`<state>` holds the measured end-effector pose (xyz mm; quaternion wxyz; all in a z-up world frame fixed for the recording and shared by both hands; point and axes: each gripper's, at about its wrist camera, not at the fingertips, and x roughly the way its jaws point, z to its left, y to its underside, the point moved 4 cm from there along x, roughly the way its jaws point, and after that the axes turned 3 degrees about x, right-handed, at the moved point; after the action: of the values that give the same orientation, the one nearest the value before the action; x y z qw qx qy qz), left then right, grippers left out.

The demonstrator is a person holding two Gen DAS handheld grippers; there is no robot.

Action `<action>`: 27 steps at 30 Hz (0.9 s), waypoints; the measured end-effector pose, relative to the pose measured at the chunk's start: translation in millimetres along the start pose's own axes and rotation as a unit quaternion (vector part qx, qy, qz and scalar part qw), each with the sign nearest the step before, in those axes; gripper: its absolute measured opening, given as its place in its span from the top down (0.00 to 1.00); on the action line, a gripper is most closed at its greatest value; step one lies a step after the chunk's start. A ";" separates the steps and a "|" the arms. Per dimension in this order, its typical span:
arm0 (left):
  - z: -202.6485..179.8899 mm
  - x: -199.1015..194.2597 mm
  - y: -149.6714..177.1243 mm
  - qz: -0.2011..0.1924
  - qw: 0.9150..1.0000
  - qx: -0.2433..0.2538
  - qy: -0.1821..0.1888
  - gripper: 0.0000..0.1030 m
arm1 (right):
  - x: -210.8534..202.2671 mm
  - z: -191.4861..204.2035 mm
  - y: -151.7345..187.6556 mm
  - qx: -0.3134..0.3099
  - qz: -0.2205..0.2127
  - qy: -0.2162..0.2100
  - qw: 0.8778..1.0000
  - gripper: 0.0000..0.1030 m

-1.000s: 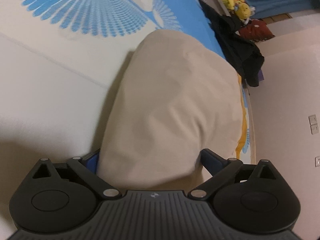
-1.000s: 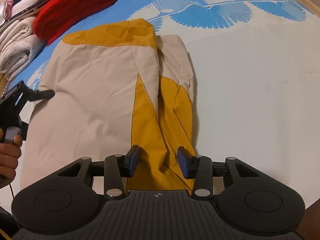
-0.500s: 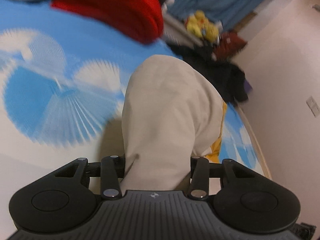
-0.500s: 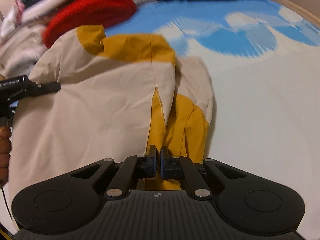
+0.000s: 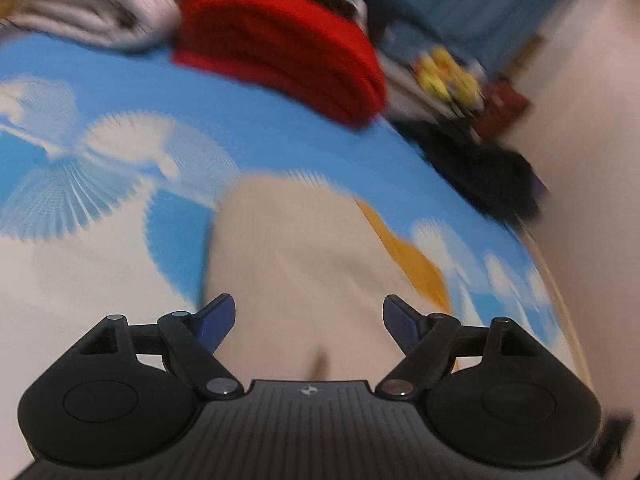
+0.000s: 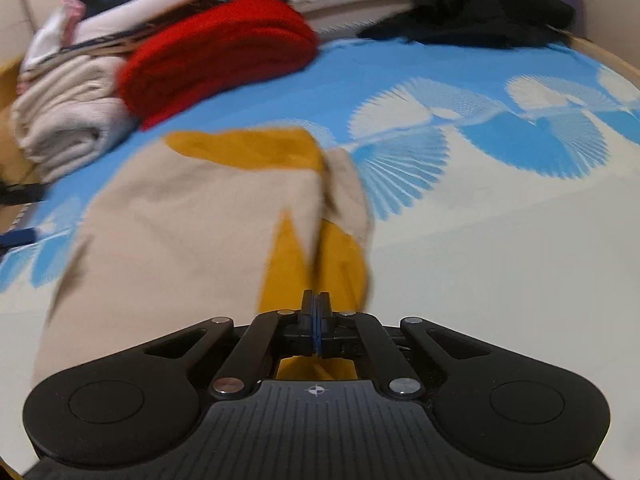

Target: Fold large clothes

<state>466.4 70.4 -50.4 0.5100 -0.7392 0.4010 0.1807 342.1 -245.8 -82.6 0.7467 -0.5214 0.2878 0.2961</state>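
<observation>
The beige and mustard garment (image 6: 192,232) lies on a bedsheet (image 6: 500,240) printed with blue and white fan shapes, filling the left and centre of the right wrist view, its mustard band across the top edge and a mustard wedge running down toward the bottom centre. The right gripper (image 6: 317,316) sits at the bottom centre of that view with its jaws pressed together, and mustard cloth passes between the pads and shows again under the linkage, so it is clamped on the near edge of the garment. At the far left edge of the same view a dark bit of the other tool pokes in, too blurred to read. In the left wrist view the garment (image 5: 304,280) rises as a beige mound through the centre of the frame, with a strip of mustard on its right flank. The left gripper (image 5: 308,320) stands wide at the bottom, its jaws having just been opening; the cloth lies between the blue pads (image 5: 218,318), but they do not press on it. Behind, in the upper centre, a folded red knit (image 5: 280,40) lies next to a stack of pale folded laundry (image 5: 92,8) at the upper left. A heap of dark clothing (image 5: 480,168) lies at the right edge of the bed, beside a pale wall (image 5: 592,160).
</observation>
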 end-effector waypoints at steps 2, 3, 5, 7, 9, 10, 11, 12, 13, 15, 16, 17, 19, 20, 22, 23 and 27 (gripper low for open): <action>-3.9 12.0 30.0 0.082 0.995 0.050 -0.020 0.20 | -1.6 -7.5 -0.7 0.019 -0.003 0.005 1.000 1.00; -4.5 20.5 47.2 0.123 0.988 0.086 -0.048 0.21 | -4.9 -10.0 -2.7 0.025 -0.009 -0.003 1.000 1.00; -4.2 22.6 70.1 0.149 0.977 0.134 -0.078 0.21 | -15.3 -7.7 -3.0 0.024 -0.023 -0.027 0.999 0.97; -7.3 6.1 67.8 0.132 0.981 0.127 -0.069 0.26 | -24.4 -2.7 -1.7 0.013 -0.032 -0.052 0.998 0.97; -14.9 -13.8 66.3 0.102 0.985 0.131 -0.043 0.30 | -34.9 1.6 2.6 -0.004 -0.037 -0.058 0.998 0.97; -17.4 -17.1 71.3 0.093 0.985 0.144 -0.032 0.29 | -36.9 1.6 2.6 -0.011 -0.039 -0.055 0.998 0.97; -13.3 -8.4 85.6 0.120 0.978 0.163 -0.047 0.26 | -42.0 3.2 4.6 -0.022 -0.043 -0.049 0.998 0.97; -6.9 1.0 104.8 0.157 0.968 0.179 -0.077 0.15 | -48.5 5.7 5.9 -0.040 -0.052 -0.040 0.997 0.97; -2.6 5.9 119.3 0.178 0.959 0.192 -0.106 0.14 | -57.5 9.9 7.2 -0.067 -0.066 -0.029 0.995 0.97; -17.1 -10.1 122.4 0.150 0.953 0.225 -0.137 0.14 | -73.5 17.0 6.6 -0.110 -0.097 -0.008 0.989 0.94; -28.3 -23.6 119.5 0.123 0.952 0.237 -0.150 0.14 | -84.7 20.0 6.3 -0.123 -0.111 0.005 0.986 0.89; -42.3 -45.1 115.7 0.078 0.954 0.243 -0.158 0.14 | -97.2 22.0 6.3 -0.129 -0.125 0.018 0.984 0.88; -64.2 -83.3 110.4 0.009 0.961 0.229 -0.152 0.13 | -126.1 23.1 6.6 -0.135 -0.151 0.033 0.979 0.84; -75.3 -105.2 111.1 -0.022 0.965 0.216 -0.145 0.12 | -139.7 23.9 6.8 -0.139 -0.162 0.041 0.976 0.84; -93.8 -141.0 116.9 -0.066 0.968 0.199 -0.137 0.04 | -167.0 27.6 8.0 -0.149 -0.178 0.056 0.971 0.83; -105.8 -163.4 123.7 -0.092 0.968 0.194 -0.133 0.00 | -180.9 29.4 8.2 -0.151 -0.183 0.063 0.969 0.83; -140.6 -230.7 154.7 -0.148 0.964 0.181 -0.129 0.00 | -233.1 39.0 10.7 -0.153 -0.192 0.082 0.966 0.75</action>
<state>184.8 13.8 69.7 0.7036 -0.6563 0.2438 0.1218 185.3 -238.9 94.4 0.6748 -0.6974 0.1939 0.1436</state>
